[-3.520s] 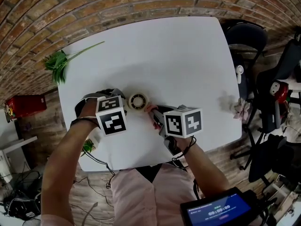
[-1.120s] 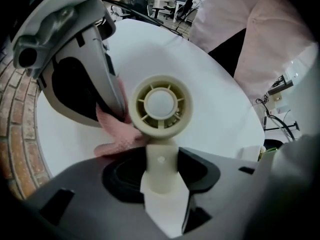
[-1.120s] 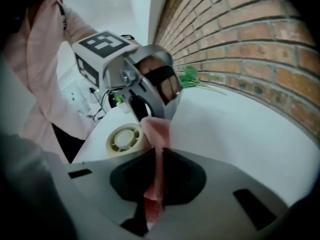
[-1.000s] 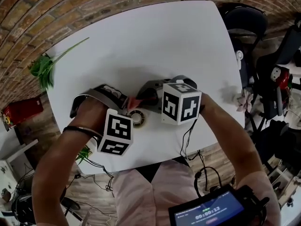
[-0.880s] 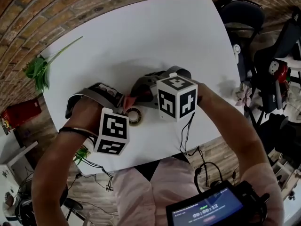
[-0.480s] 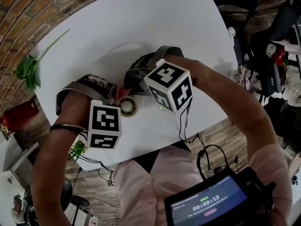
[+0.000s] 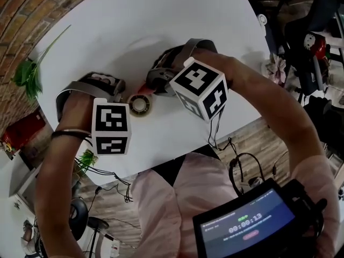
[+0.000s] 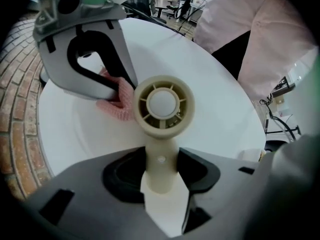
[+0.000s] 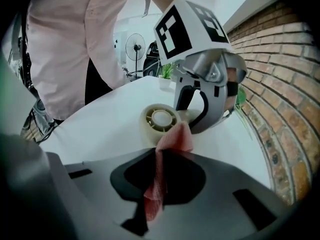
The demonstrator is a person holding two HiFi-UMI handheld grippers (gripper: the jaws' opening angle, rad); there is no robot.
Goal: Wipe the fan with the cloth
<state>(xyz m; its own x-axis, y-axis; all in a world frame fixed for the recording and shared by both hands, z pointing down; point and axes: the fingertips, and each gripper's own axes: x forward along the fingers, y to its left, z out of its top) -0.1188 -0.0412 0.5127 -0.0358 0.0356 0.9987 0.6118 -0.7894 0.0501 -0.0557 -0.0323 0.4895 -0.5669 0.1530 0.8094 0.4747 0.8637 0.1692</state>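
While left claw [image 8: 161,171] clamps fan [image 8: 160,104], right claw [image 9: 157,181], pinching cloth [image 9: 174,138], has swung to fan's far side.

1. We take this for an office-like lab or test room, not a home.
2. At the upper left we see a bare brick wall [image 7: 19,7], and a white table [image 7: 134,26] fills the middle.
3. At the upper right, black office chairs [image 7: 301,36] stand on a wood floor [image 7: 258,138].
4. Loose cables [image 7: 110,184] trail below the table, and a screen [image 7: 247,227] at the lower right shows a timer.
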